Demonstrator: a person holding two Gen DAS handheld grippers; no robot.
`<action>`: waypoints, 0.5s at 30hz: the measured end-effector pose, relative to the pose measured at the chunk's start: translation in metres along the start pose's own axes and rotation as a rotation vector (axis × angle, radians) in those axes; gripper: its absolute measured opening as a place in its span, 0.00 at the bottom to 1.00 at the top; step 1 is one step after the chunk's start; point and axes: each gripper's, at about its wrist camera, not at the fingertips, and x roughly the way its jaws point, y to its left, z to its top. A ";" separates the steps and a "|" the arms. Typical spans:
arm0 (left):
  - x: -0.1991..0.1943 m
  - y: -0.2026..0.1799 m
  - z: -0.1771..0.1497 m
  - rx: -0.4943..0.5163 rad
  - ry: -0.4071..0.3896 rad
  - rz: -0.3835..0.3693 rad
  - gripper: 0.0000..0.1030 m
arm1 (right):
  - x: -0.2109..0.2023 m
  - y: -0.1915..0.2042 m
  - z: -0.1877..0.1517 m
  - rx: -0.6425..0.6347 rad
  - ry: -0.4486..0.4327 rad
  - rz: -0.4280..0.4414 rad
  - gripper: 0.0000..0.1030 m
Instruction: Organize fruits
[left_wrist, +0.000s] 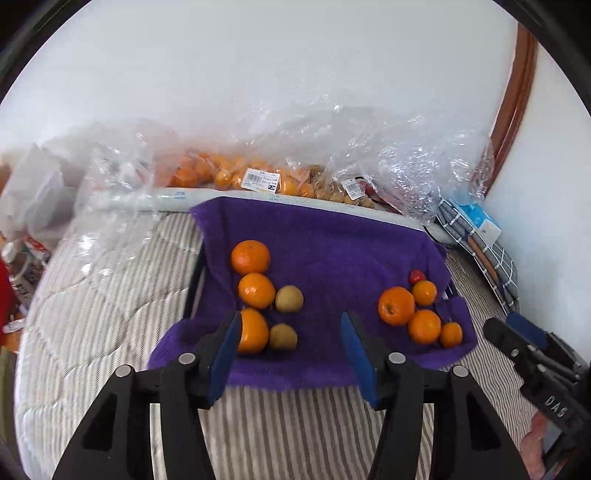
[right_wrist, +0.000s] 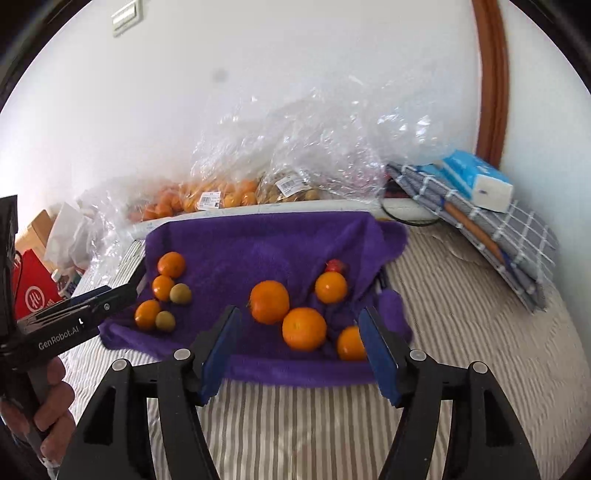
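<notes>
On the bed (left_wrist: 110, 295) lies a purple towel (left_wrist: 325, 243), and the fruits are on it in two groups that stay well apart. The left group has three oranges (left_wrist: 256, 290) in a line and two kiwis (left_wrist: 289, 298) just beside them; the right group has four oranges (right_wrist: 304, 328) of different size and one small red fruit (right_wrist: 335, 265) at the far edge. The towel probably serves to stop the round fruits from rolling on the striped cover. The left gripper (left_wrist: 291, 332) hovers over the near edge of the towel with its jaws released and wide; the nearest orange (left_wrist: 253, 331) of the left group shows just beside its left pad, but I cannot tell if they touch, and nothing is between the jaws. The right gripper (right_wrist: 301, 332) is also released and wide, and it looks over the right group, so that one orange sits in the gap as seen by the camera, yet the jaws seem above it and hold nothing. I judge that each gripper faces its own group to share the sorting, and the kiwis mixed with oranges may be the next thing to separate. Behind the towel, plastic bags (left_wrist: 258, 177) with more fruit lie along the wall.
</notes>
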 end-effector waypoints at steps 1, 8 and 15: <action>-0.011 -0.003 -0.004 0.002 -0.007 0.012 0.58 | -0.014 0.000 -0.003 -0.003 -0.005 -0.011 0.64; -0.077 -0.017 -0.033 0.018 -0.073 0.063 0.74 | -0.085 -0.002 -0.024 -0.009 -0.027 -0.091 0.68; -0.120 -0.027 -0.047 0.051 -0.157 0.121 0.79 | -0.127 -0.006 -0.045 0.008 -0.098 -0.089 0.90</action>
